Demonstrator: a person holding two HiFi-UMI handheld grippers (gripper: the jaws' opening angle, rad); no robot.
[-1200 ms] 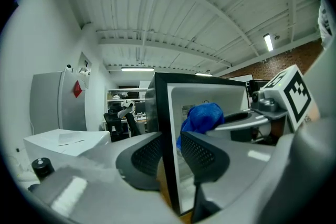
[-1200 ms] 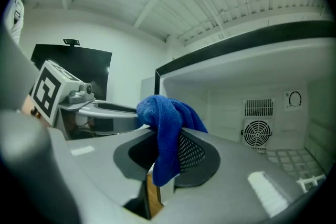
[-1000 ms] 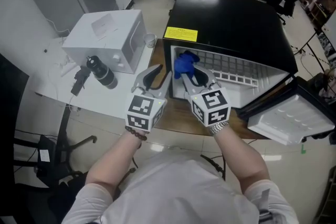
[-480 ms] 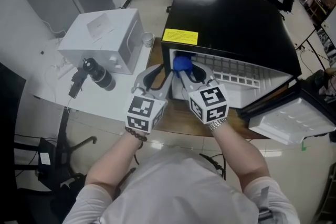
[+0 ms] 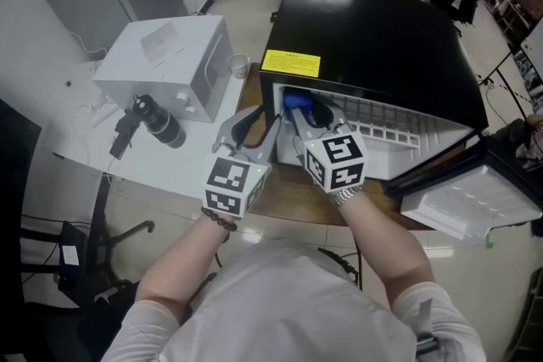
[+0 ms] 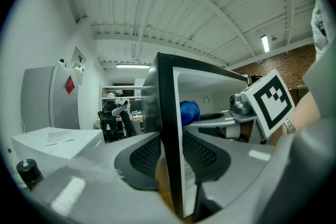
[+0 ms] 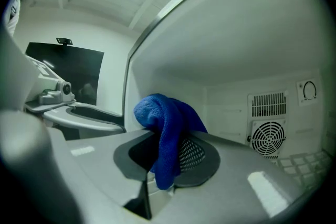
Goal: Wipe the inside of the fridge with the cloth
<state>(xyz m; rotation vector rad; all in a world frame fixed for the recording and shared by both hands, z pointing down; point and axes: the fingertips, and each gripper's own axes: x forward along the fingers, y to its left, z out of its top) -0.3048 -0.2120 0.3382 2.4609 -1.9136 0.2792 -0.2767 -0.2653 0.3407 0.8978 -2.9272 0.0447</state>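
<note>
Inside the open black fridge point(image 5: 373, 30), the right gripper point(image 7: 167, 159) is clenched on the blue cloth point(image 7: 168, 123). The cloth bunches up above the fingertips, and a fold of it hangs down between the two pads. In the right gripper view the bundle sits close to the fridge's left inner wall, near the front opening. Whether it touches that wall cannot be told. The round fan grille point(image 7: 266, 137) is well apart from it at the back. From the head view, the cloth shows as a blue patch in the upper left corner of the opening, just under the yellow label point(image 5: 293, 62) and to the left of the white wire shelf point(image 5: 382, 110).

Outside, the left gripper point(image 5: 261, 125) stands at the fridge's left front edge, beside the right one. Its jaws have just been opening and now stand apart. The black edge of the side wall runs upright between the pads, one pad outside the cabinet and one inside. The fridge door point(image 5: 475, 191) hangs wide open at the right. A white box point(image 5: 170, 64) sits on the table left of the fridge.
</note>
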